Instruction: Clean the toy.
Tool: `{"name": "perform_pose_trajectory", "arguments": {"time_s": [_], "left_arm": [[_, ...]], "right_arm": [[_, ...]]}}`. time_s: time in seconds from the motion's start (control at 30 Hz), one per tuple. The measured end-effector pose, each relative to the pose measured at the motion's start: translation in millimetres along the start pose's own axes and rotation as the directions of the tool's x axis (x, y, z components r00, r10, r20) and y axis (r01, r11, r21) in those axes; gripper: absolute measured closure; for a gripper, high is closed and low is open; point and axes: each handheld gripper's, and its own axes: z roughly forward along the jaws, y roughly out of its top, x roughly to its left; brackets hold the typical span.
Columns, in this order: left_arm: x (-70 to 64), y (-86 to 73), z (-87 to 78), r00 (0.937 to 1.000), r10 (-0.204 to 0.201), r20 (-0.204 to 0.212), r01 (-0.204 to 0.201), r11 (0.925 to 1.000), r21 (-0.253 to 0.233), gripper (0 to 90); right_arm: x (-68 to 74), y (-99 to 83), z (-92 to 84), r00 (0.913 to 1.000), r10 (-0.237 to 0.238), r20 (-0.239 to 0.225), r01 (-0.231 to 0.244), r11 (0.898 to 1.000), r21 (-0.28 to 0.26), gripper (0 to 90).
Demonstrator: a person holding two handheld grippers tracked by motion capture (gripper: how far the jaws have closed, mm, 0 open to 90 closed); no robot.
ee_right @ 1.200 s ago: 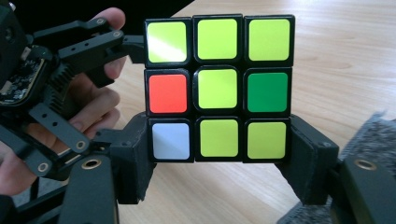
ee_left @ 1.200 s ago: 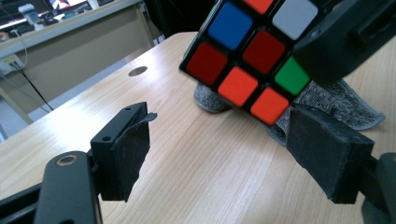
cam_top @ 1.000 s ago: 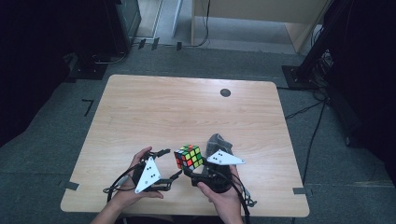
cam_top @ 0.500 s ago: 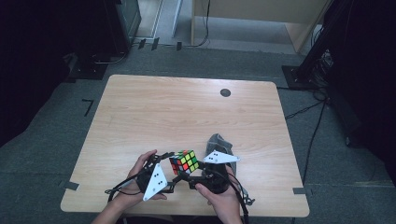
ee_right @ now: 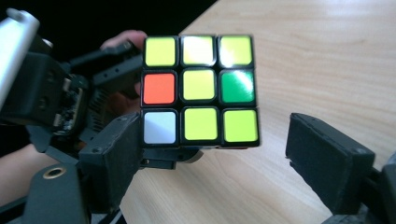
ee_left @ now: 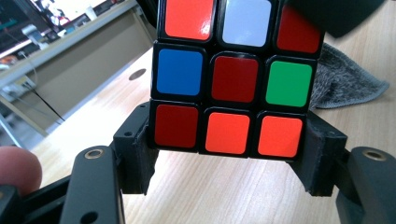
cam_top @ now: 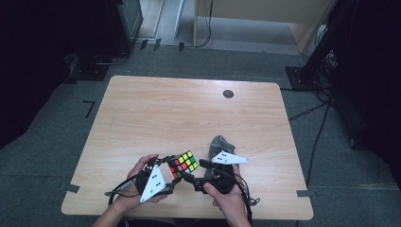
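Clearly the puzzle cube [cam_top: 183, 164], held just above the bench [cam_top: 189, 113], is light, rigid and slick-faced, best gripped on opposite flat sides. The left hand-held gripper [ee_left: 229, 140], its jaws just closing, clamps the bottom layer, while the right hand-held gripper [ee_right: 210, 154], just opening, stands released with one pad clear of the cube.

Overall light: the high view is dim; the pale wooden tabletop [cam_top: 189, 113] is evenly lit from above, and the surrounding floor falls into near black.
Glare: white highlights sit on the glossy stickers of the multicoloured plastic puzzle cube [ee_right: 200, 88] in the right gripper view.
Focus: in the left gripper view the cube [ee_left: 233, 77] is sharp and the background soft.
Edges: the fingertip at that view's lower left is blurred.
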Motion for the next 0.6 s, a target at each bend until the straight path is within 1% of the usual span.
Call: {"name": "perform_pose_trajectory", "arguments": {"time_s": [0.03,0.07,0.1,0.13,0.17,0.2,0.27,0.3,0.33,0.37,0.4,0.43,0.47,0.5,0.57,0.6], "left_arm": [[1.2,-0.8,-0.3,0.9998,-0.018,0.001,0.018,0.9998,-0.005,33.9],[3.0,-1.4,-1.2,0.9995,-0.033,0.0,0.033,0.9994,-0.008,33.9],[5.4,-2.0,-2.2,0.9987,-0.051,-0.001,0.051,0.9986,-0.015,34.0],[6.6,-2.1,-2.9,0.9981,-0.062,-0.002,0.062,0.9979,-0.019,34.0],[8.3,-2.2,-3.7,0.9975,-0.071,-0.006,0.071,0.9973,-0.023,34.0],[10.3,-2.3,-4.9,0.9964,-0.085,-0.005,0.085,0.9961,-0.026,34.0],[12.9,-2.7,-6.2,0.9948,-0.102,-0.005,0.102,0.9944,-0.029,34.0],[14.0,-3.0,-6.8,0.9938,-0.111,-0.005,0.111,0.9934,-0.03,34.0],[15.1,-3.3,-7.2,0.9928,-0.119,-0.003,0.119,0.9924,-0.028,33.9],[16.3,-3.7,-7.6,0.9917,-0.128,0.001,0.128,0.9913,-0.028,34.0],[16.9,-3.9,-7.7,0.9907,-0.136,0.003,0.136,0.9903,-0.029,34.0],[17.9,-4.1,-7.9,0.9895,-0.144,0.009,0.145,0.9891,-0.026,34.0],[18.4,-4.2,-7.9,0.988,-0.154,0.014,0.154,0.9877,-0.027,33.9],[19.3,-4.0,-8.2,0.9867,-0.162,0.02,0.162,0.9865,-0.025,33.9],[20.7,-4.0,-8.7,0.9832,-0.18,0.032,0.181,0.9831,-0.027,33.9],[21.8,-4.1,-9.2,0.9798,-0.196,0.04,0.197,0.9799,-0.031,33.9]], "right_arm": [[-1.4,0.9,-2.4,1.0,0.002,-0.003,-0.002,1.0,-0.017,17.9],[-3.3,2.2,-6.4,0.9998,0.017,-0.003,-0.017,0.999,-0.046,20.1],[-6.3,3.6,-10.5,0.9993,0.035,-0.008,-0.036,0.997,-0.073,20.6],[-10.4,5.3,-15.4,0.9976,0.063,-0.028,-0.065,0.993,-0.099,20.6],[-12.9,6.3,-18.3,0.9969,0.07,-0.036,-0.073,0.991,-0.112,20.6],[-15.8,7.6,-22.1,0.997,0.072,-0.029,-0.075,0.989,-0.131,20.6],[-22.6,9.8,-29.5,0.9977,0.062,0.025,-0.058,0.986,-0.16,19.8],[-27.0,10.1,-32.4,0.9956,0.039,0.085,-0.025,0.986,-0.166,19.5],[-31.6,8.9,-34.2,0.9838,-0.004,0.179,0.034,0.986,-0.161,19.8],[-37.0,6.2,-34.4,0.9616,-0.046,0.271,0.088,0.986,-0.145,21.3],[-45.3,1.4,-33.3,0.9365,-0.076,0.343,0.124,0.985,-0.121,23.7],[-50.8,-2.0,-32.0,0.9256,-0.08,0.37,0.129,0.985,-0.111,24.6],[-57.8,-6.4,-29.9,0.9205,-0.074,0.384,0.122,0.987,-0.103,24.6],[-63.5,-10.3,-27.2,0.915,-0.079,0.396,0.125,0.988,-0.092,24.5],[-70.6,-17.1,-18.9,0.8753,-0.147,0.461,0.177,0.984,-0.021,25.1],[-72.1,-18.9,-16.3,0.8669,-0.164,0.471,0.187,0.982,-0.002,25.5]]}}
